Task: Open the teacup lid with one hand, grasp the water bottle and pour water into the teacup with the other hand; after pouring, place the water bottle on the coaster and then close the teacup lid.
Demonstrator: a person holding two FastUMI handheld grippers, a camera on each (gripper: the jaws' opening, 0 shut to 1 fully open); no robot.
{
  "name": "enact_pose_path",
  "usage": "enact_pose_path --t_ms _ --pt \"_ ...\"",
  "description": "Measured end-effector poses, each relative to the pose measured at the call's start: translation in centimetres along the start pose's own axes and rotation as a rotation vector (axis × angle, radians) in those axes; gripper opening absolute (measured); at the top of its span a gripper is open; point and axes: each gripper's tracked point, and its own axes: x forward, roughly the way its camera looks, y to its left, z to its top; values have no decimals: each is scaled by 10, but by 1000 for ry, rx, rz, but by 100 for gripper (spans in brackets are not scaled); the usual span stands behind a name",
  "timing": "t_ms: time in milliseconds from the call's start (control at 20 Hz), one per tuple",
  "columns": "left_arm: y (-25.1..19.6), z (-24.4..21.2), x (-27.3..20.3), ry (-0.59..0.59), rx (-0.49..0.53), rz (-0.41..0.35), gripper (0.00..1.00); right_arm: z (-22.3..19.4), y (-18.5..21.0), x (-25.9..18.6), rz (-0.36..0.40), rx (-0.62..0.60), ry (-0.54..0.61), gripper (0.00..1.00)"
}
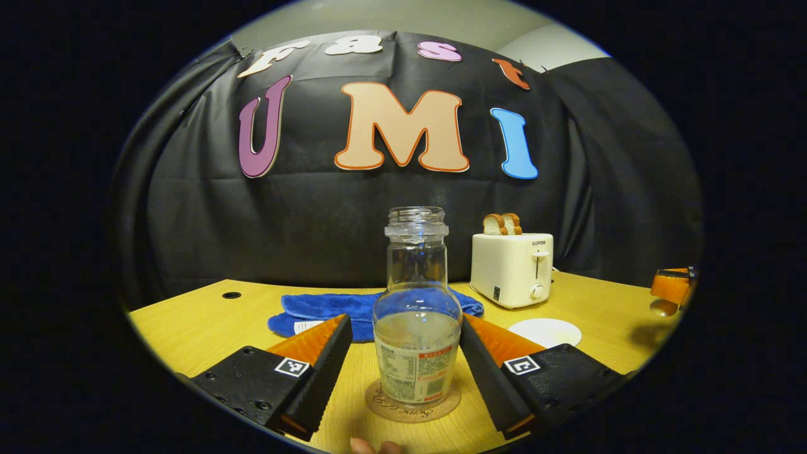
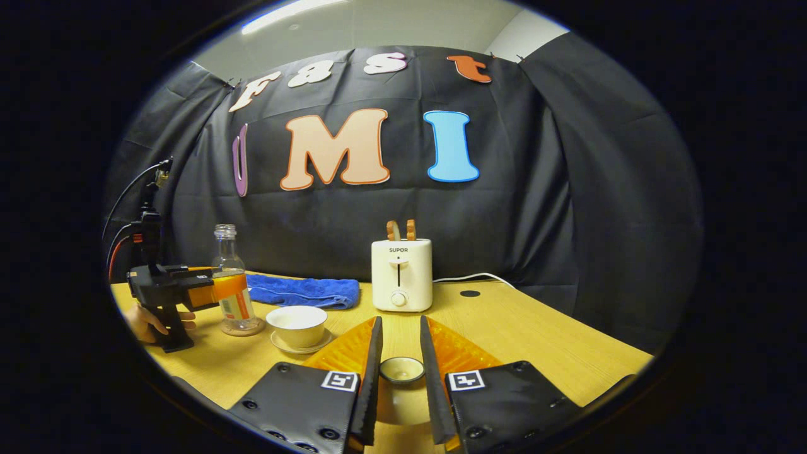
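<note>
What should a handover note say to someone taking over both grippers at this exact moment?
Left gripper: open, fingers either side of the water bottle, which stands upright on the cork coaster; I can't see contact.
Right gripper: nearly closed on the teacup lid, held upside down, apart from the cup.
Teacup: uncovered on its saucer, beside the bottle.
Done: lid off, bottle on the coaster. Whether water is in the cup can't be seen.
Left: draw the left gripper back, carry the lid over and close the teacup.

Water bottle (image 1: 416, 315) stands on the coaster (image 1: 413, 403) between the left gripper's (image 1: 406, 359) spread fingers (image 1: 328, 359).
</note>
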Motion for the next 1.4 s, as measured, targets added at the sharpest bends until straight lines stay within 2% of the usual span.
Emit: enact_pose_path --t_ms 300,450,500,550,650,850,1400 --pt "25 0 -61 2 4 55 96 -2 42 11 131 4 7 37" --pt "31 3 -93 -8 4 5 96 -4 67 21 183 6 9 38" --pt "43 1 -103 -5 2 23 100 -4 75 24 198 6 10 38" --pt "53 3 -110 -7 3 46 95 -4 83 28 214 8 10 39" --pt "61 2 -119 -3 5 55 96 -5 97 36 233 8 12 37" --pt "72 2 -121 2 6 84 95 -7 119 59 231 8 15 37" --pt "72 3 -125 4 7 82 95 -17 159 118 221 2 43 38"
